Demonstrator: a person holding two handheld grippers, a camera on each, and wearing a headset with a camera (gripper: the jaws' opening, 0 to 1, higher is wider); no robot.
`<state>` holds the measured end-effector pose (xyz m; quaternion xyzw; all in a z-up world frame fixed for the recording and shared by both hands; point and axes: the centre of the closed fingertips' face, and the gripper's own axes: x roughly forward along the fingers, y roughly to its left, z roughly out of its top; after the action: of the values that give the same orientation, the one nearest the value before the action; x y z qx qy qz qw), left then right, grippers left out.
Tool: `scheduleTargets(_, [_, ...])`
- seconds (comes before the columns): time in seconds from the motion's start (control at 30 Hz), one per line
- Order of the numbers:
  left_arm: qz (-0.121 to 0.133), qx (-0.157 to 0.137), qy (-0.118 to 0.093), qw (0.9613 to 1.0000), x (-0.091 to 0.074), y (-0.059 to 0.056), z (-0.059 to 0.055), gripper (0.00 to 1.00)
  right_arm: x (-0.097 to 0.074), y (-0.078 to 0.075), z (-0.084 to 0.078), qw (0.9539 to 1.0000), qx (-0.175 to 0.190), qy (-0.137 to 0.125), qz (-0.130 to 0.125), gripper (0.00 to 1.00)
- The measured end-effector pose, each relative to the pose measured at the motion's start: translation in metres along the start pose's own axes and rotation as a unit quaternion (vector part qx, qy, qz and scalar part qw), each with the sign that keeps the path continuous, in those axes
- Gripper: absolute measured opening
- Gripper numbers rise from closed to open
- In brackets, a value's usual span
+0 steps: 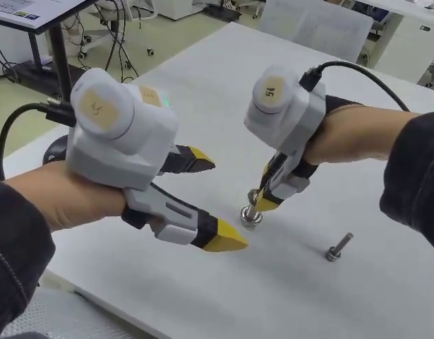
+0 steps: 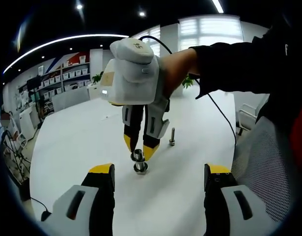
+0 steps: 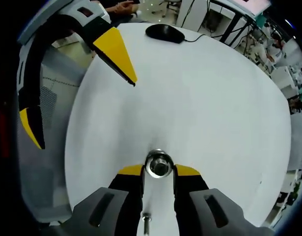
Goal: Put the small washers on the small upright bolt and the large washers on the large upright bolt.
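The large upright bolt (image 1: pixel 250 216) stands on the white table (image 1: pixel 202 92) with washers stacked at its base. My right gripper (image 1: pixel 261 200) points down over it, shut on a large washer (image 3: pixel 159 164) at the bolt's top (image 2: pixel 139 162). The small upright bolt (image 1: pixel 337 248) stands alone to the right, and it rises behind the large one in the left gripper view (image 2: pixel 172 136). My left gripper (image 1: pixel 218 201) hovers just left of the large bolt, wide open with nothing between its yellow tips (image 2: pixel 159 169). In the right gripper view its two jaws (image 3: pixel 84 113) reach in from the upper left.
A black mouse-like object (image 3: pixel 163 32) with a cable lies near the table's far-left edge. A dark desk leg (image 1: pixel 58 60) and floor cables stand beyond the table. A mesh chair back (image 1: pixel 54 318) lies at the near edge. Bare table surrounds both bolts.
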<state>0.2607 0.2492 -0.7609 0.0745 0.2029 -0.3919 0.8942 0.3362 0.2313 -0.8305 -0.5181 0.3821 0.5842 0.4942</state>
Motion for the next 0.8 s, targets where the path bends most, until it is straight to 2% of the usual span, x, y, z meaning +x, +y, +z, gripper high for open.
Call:
scheduleTargets(0.37, [-0.001,-0.002,-0.001,1.0000,0.002,0.000,0.000,0.74,0.013,-0.004,-0.004,1.0000,0.002,0.005,0.007,0.24])
scheduleTargets(0.8, [-0.001,-0.004,-0.001,1.0000,0.002,0.000,-0.001,0.74,0.028,0.002,-0.007,0.9998,0.014,0.004,0.014,0.24])
